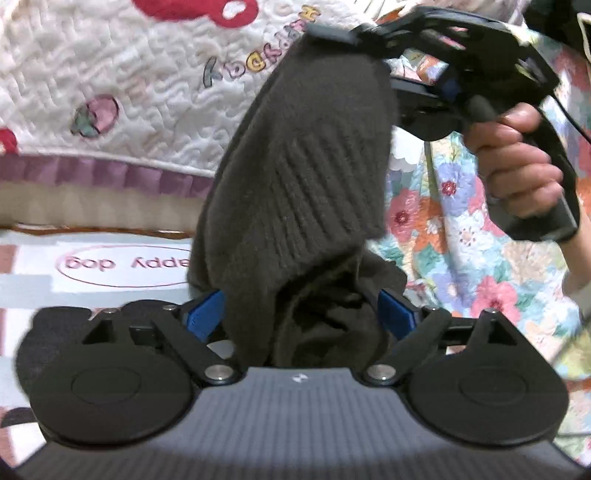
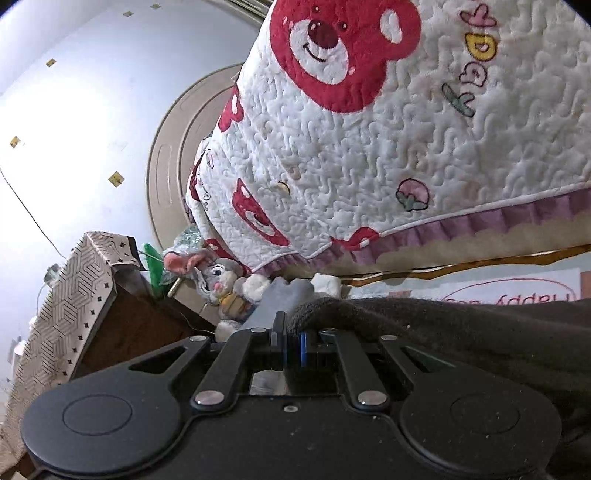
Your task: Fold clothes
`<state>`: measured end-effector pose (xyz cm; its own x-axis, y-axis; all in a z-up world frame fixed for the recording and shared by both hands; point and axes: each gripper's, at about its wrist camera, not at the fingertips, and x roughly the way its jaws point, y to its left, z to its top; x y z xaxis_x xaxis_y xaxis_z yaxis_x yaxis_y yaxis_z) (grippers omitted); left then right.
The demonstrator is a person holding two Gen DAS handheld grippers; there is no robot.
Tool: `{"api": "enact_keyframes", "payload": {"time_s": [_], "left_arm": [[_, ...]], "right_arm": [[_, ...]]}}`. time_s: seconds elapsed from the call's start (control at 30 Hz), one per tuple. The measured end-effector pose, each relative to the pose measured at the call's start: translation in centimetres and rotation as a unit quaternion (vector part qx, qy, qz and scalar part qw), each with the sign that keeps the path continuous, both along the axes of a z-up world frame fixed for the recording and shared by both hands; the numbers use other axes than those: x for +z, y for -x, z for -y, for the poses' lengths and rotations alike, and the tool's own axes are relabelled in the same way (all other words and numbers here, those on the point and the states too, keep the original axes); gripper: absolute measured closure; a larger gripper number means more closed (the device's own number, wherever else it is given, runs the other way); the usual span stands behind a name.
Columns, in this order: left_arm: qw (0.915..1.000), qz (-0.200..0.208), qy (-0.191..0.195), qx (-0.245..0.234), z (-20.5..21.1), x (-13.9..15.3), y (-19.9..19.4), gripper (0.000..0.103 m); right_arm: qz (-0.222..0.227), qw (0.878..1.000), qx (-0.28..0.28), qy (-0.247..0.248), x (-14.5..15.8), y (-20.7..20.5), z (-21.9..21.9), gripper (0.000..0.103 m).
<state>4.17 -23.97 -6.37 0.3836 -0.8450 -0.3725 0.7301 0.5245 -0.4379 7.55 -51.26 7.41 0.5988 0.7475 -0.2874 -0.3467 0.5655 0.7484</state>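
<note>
Dark knit garment (image 1: 295,192) hangs in the air between my two grippers: left gripper (image 1: 301,314) spread, cloth bunched between its blue pads, right gripper (image 2: 293,349) pinching an upper edge. Behind, a bear-print quilt (image 2: 369,155) drapes the bed. No finished fold shows; the folding remains.

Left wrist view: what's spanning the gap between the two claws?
The dark knit garment hangs stretched between them: its top edge is pinched in the right claw, its lower bunch sits between the left claw's blue pads.
</note>
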Motion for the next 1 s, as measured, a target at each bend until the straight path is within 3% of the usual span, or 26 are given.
{"api": "enact_keyframes", "payload": {"time_s": [0.03,0.07,0.1,0.17,0.27,0.3,0.33,0.4,0.47,0.57,0.67,0.8,0.93,1.0], "left_arm": [[0.9999,-0.011,0.011,0.006,0.3,-0.4,-0.7,0.019],[0.9996,-0.018,0.02,0.012,0.4,-0.7,-1.4,0.036],[0.9994,-0.025,0.022,0.014,0.4,-0.9,-2.2,0.101],[0.999,-0.029,0.016,0.031,-0.2,-0.7,-4.2,0.097],[0.9956,0.027,-0.03,0.085,-2.1,1.1,-6.9,0.097],[0.9919,0.043,-0.045,0.111,-3.1,1.6,-8.0,0.097],[0.9865,0.055,-0.061,0.141,-4.3,2.0,-9.3,0.097],[0.9745,0.064,-0.087,0.197,-6.4,1.7,-11.4,0.097],[0.9683,0.037,-0.091,0.23,-8.6,-0.4,-13.2,0.097],[0.9636,0.001,-0.121,0.239,-9.6,-4.4,-14.0,0.098],[0.964,-0.027,-0.123,0.234,-10.5,-7.0,-13.7,0.098],[0.9649,-0.055,-0.111,0.232,-11.3,-7.5,-14.6,0.097],[0.9655,-0.064,-0.091,0.235,-11.6,-7.5,-15.5,0.097],[0.9655,-0.064,-0.095,0.234,-11.5,-7.9,-15.6,0.097]], "right_arm": [[0.0,1.0,-0.015,0.017,-0.3,0.4,0.1,0.094],[0.001,0.999,-0.03,0.035,-0.6,0.8,0.3,0.094],[0.001,0.998,-0.046,0.052,-1.0,1.1,0.4,0.094],[0.002,0.993,-0.076,0.086,-1.6,1.9,0.7,0.094],[0.002,0.983,-0.121,0.137,-2.5,3.0,1.2,0.087],[0.003,0.979,-0.136,0.154,-2.9,3.4,1.3,0.078],[0.003,0.974,-0.151,0.171,-3.2,3.8,1.5,0.057],[0.004,0.962,-0.18,0.205,-3.8,4.6,1.8,0.038],[-0.005,0.951,-0.21,0.225,-4.9,5.7,2.4,0.038],[-0.054,0.942,-0.258,0.207,-8.3,8.6,4.5,0.038],[-0.103,0.928,-0.304,0.188,-11.6,11.5,6.7,0.038],[-0.167,0.902,-0.364,0.16,-16.2,15.5,9.6,0.037],[-0.23,0.868,-0.42,0.132,-20.7,19.4,12.4,0.037],[-0.232,0.868,-0.426,0.108,-21.6,19.7,12.3,0.037]]}}
